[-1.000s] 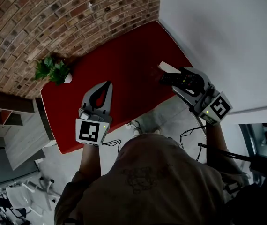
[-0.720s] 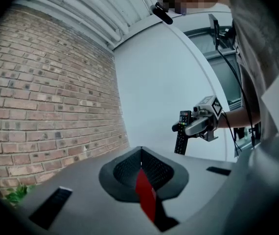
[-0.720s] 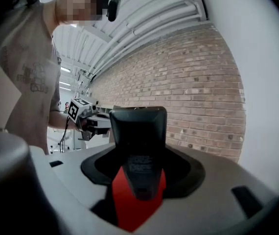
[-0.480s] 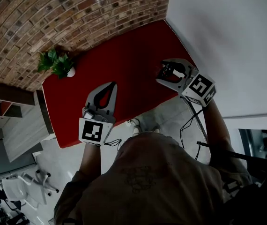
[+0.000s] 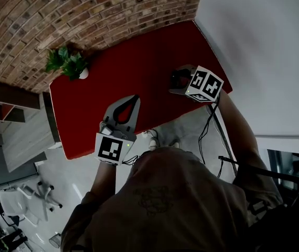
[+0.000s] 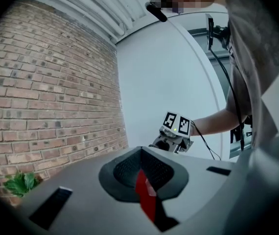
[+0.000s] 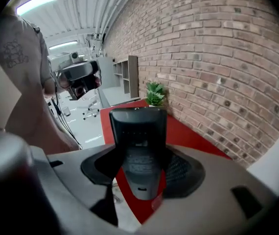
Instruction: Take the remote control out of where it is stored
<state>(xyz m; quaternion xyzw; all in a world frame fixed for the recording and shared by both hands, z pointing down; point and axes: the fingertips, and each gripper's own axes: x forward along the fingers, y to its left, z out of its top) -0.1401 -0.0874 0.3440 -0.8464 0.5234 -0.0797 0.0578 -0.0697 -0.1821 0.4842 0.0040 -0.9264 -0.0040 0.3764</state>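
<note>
Your R gripper has its jaws clenched on the remote control, holding it tilted over the right end of the red tabletop. Your L gripper hangs over the tabletop's near edge, jaws pressed together w/ nothing between. A plant sits at the tabletop's far-left corner.

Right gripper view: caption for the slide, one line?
Right gripper shut on the remote above the red table, plant and brick wall beyond.
</note>
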